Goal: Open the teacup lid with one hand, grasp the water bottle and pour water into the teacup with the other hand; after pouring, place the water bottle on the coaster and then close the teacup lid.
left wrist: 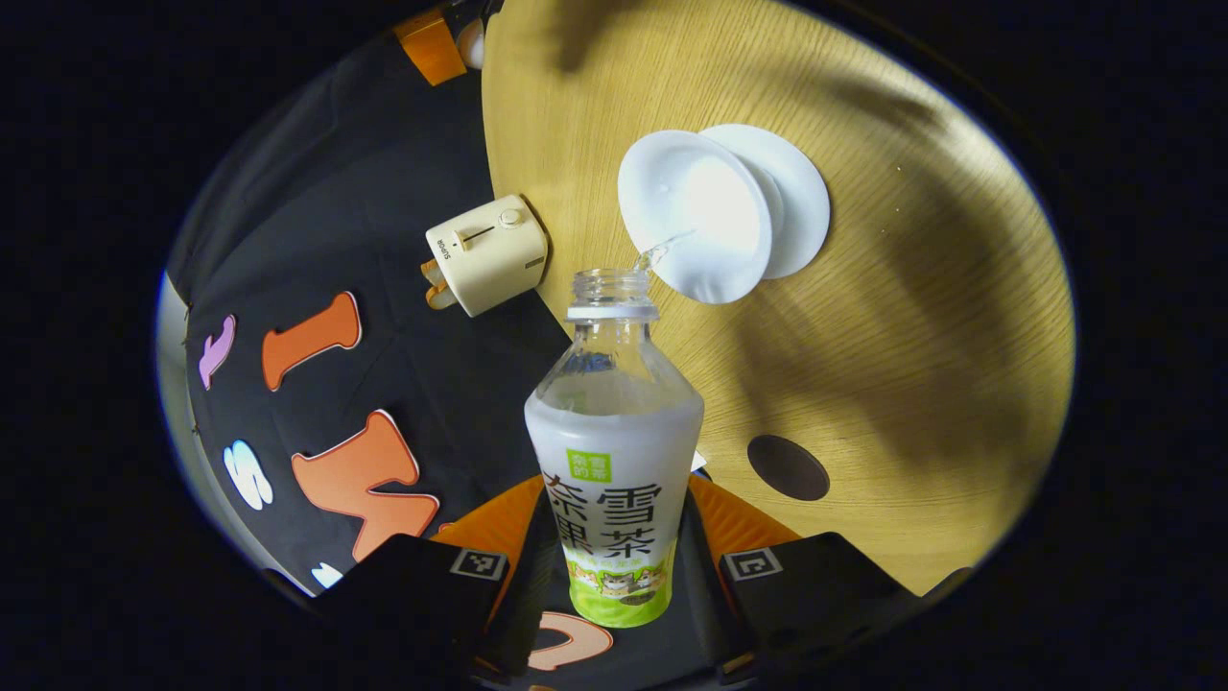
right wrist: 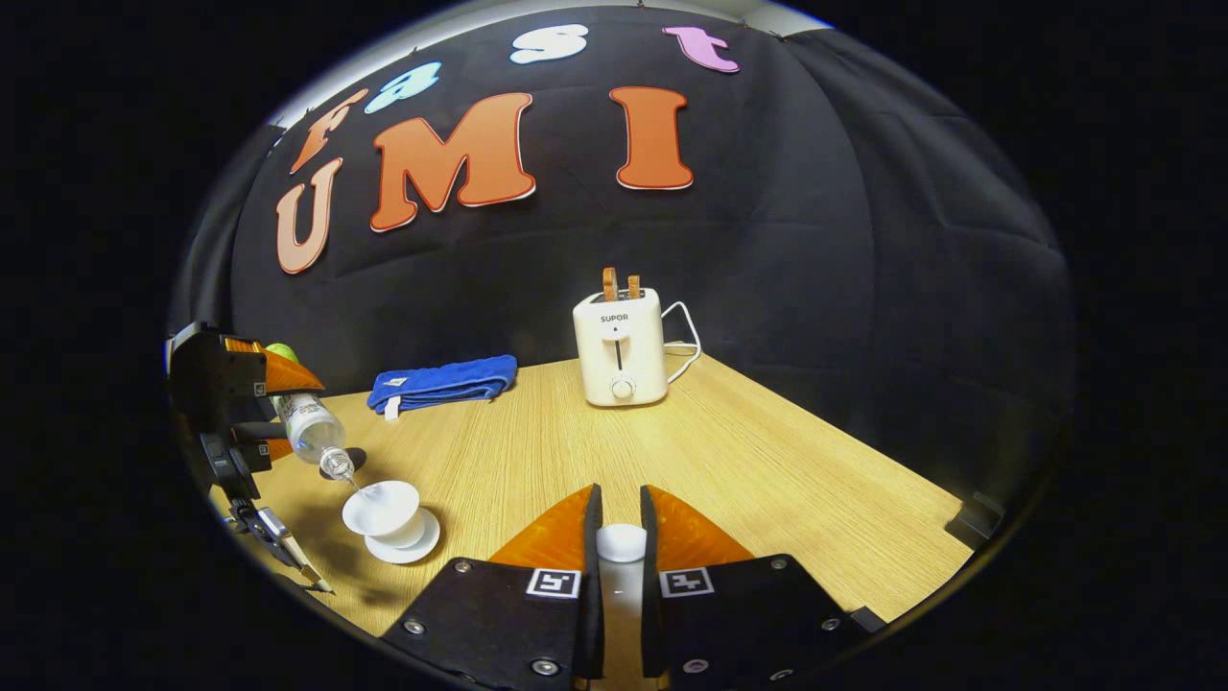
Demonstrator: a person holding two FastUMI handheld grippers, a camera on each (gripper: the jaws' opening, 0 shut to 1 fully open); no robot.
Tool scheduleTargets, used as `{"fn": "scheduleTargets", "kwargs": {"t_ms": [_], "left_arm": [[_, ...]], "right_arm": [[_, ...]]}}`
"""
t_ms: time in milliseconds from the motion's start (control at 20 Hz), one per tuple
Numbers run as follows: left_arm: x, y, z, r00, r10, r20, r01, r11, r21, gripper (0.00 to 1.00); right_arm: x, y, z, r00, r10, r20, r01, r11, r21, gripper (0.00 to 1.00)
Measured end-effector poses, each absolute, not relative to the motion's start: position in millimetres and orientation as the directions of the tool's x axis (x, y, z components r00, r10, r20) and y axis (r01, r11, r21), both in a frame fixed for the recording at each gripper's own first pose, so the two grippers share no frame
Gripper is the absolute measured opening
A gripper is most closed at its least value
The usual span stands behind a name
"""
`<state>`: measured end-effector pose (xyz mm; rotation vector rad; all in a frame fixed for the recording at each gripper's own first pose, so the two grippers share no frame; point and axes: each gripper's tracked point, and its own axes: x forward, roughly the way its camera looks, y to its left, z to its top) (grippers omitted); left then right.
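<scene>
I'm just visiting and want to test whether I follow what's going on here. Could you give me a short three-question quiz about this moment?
1. True or false: the water bottle is tilted, with water running into the teacup.
2. What does the right gripper hold? A) the blue towel B) the teacup lid C) the toaster
3. Fill in: the dark round coaster lies on the ____ with nothing on it.

Key: 1 true. 2 B; both fingers press on the lid's knob. 3 table.
</scene>
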<state>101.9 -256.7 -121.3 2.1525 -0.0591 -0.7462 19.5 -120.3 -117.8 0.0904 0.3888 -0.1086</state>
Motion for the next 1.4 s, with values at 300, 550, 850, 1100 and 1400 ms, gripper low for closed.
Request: {"fn": "scheduleTargets", "kwargs": {"t_ms": [300,550,850,1100,1400], "left_arm": [[101.5,-258.7,-118.5,0.819,-0.285,-0.497,0.200,-0.671,0.714,0.67],[102.3,-258.4,-120.1,0.810,-0.280,-0.515,0.226,-0.662,0.715,0.67],[104.7,-250.0,-131.3,0.791,-0.255,-0.557,0.388,-0.494,0.778,0.67],[95.2,-247.4,-139.9,0.769,-0.252,-0.588,0.476,-0.388,0.789,0.65],[83.4,-247.3,-145.8,0.743,-0.281,-0.608,0.627,-0.025,0.778,0.67]], "right_arm": [[19.6,-122.8,-118.7,0.918,-0.091,-0.386,0.127,0.990,0.069,0.15],[19.7,-124.0,-119.1,0.917,-0.093,-0.387,0.130,0.989,0.069,0.16],[19.7,-121.2,-121.3,0.915,-0.092,-0.393,0.130,0.989,0.071,0.16],[20.1,-111.3,-121.0,0.914,-0.074,-0.398,0.111,0.991,0.072,0.11],[20.2,-105.2,-120.2,0.913,-0.068,-0.402,0.106,0.992,0.072,0.15]]}}
